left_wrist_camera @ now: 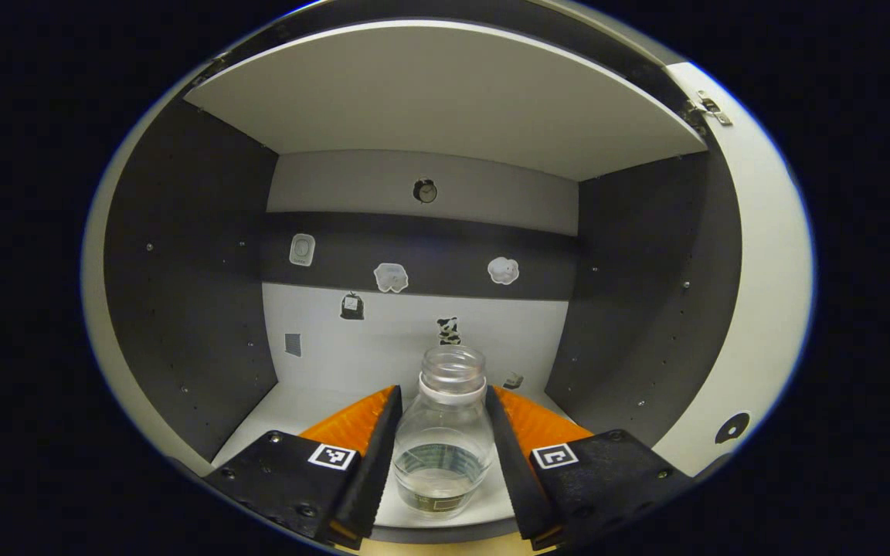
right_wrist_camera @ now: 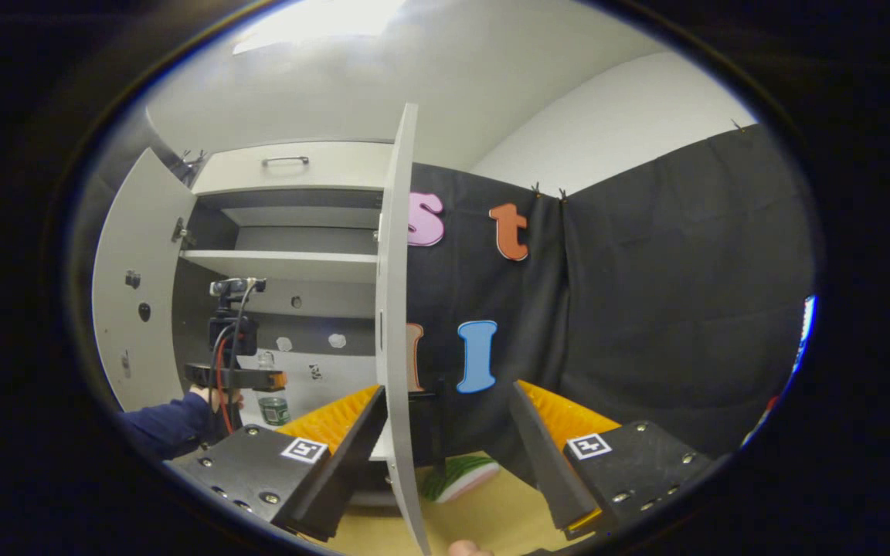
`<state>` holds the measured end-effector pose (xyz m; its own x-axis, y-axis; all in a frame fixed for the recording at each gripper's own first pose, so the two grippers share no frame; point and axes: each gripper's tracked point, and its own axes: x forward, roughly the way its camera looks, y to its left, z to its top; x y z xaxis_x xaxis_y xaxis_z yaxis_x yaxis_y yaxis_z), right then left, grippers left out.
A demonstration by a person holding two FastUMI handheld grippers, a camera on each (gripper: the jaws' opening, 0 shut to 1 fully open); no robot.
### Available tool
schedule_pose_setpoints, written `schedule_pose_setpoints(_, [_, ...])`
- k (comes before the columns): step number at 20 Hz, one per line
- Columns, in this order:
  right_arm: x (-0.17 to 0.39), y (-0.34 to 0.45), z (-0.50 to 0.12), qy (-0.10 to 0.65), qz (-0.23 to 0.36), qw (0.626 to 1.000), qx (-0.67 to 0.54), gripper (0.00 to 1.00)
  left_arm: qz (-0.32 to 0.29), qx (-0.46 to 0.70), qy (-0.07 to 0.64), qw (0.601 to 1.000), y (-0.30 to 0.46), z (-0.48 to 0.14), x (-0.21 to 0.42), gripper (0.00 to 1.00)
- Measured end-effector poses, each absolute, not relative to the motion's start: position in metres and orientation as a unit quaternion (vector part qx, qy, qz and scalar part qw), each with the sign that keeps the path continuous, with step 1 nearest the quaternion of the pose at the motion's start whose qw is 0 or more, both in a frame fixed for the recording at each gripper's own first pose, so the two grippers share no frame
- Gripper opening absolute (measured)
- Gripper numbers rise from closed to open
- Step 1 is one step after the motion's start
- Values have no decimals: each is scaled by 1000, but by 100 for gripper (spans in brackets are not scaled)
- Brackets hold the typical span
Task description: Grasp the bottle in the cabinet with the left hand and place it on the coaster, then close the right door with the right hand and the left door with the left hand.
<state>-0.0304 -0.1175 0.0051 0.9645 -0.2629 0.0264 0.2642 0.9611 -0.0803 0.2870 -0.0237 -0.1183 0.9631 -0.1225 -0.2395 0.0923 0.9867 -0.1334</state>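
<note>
A clear bottle (left_wrist_camera: 443, 440) is standing upright on the cabinet (left_wrist_camera: 429, 93) floor at 6 o'clock in the left gripper view, uncapped, holding a little liquid. Both doors are standing open: right door (right_wrist_camera: 396, 324), left door (right_wrist_camera: 130, 286). A coaster (right_wrist_camera: 460, 475) is lying at 6 o'clock on the bench (right_wrist_camera: 484, 517).

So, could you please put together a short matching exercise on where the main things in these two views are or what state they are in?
Things:
1. bottle
2. right door
3. coaster
4. right gripper

Places or states:
A. swung open, edge-on to the camera
B. on the table, outside the cabinet
C. standing on the cabinet floor between the left gripper's jaws
D. open, jaws either side of the door edge

Pairs: 1-C, 2-A, 3-B, 4-D
</note>
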Motion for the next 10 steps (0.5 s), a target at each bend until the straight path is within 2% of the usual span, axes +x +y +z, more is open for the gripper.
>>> schedule_pose_setpoints(6, [-35, -120, 13, -20, -119, 992, -34, 96, -88, -69, 98, 989, -21, -85, 228, 68])
schedule_pose_setpoints(10, [-37, -117, 18, -27, -107, 993, -36, 96, -92, -80, 111, 986, -10, -98, 179, 68])
